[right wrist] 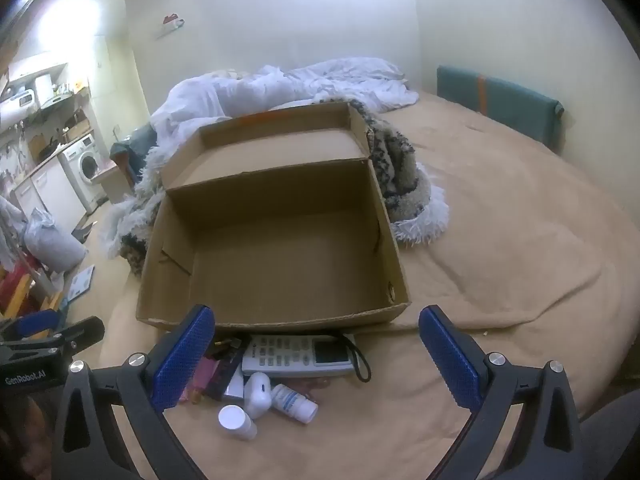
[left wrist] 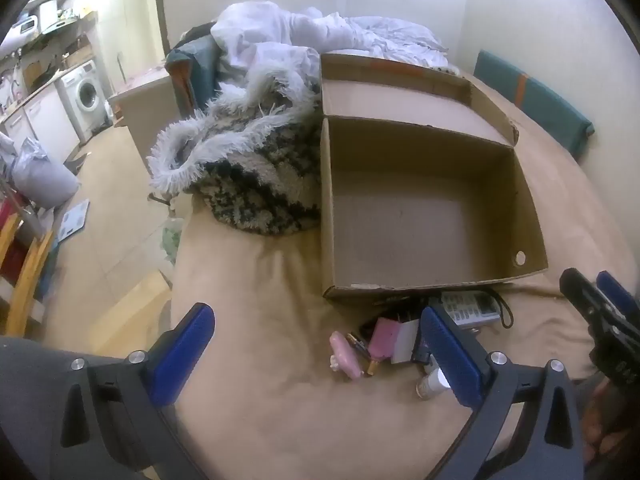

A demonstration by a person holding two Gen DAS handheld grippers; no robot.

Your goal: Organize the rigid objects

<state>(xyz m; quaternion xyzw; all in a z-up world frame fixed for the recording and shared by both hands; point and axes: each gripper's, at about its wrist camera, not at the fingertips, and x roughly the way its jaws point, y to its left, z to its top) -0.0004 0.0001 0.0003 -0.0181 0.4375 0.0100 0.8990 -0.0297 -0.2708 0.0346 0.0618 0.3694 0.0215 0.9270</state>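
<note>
An open, empty cardboard box point(left wrist: 424, 216) point(right wrist: 280, 248) sits on the tan bed cover. A pile of small objects lies just in front of it: a white remote control point(right wrist: 300, 356) point(left wrist: 470, 308), a white earbud case point(right wrist: 256, 394), two small white bottles point(right wrist: 294, 398) point(right wrist: 236, 422), a pink case point(left wrist: 344, 356) and a pink and white box point(left wrist: 390, 338). My left gripper point(left wrist: 316, 354) is open and empty, low over the pile's left side. My right gripper point(right wrist: 316, 354) is open and empty, over the remote and bottles.
A fluffy black-and-white rug point(left wrist: 256, 160) point(right wrist: 400, 172) and crumpled white bedding point(left wrist: 320, 36) lie behind and beside the box. A teal headboard cushion point(right wrist: 500, 100) stands at the far right. The bed's left edge point(left wrist: 176, 264) drops to a floor with clutter and a washing machine point(left wrist: 86, 94).
</note>
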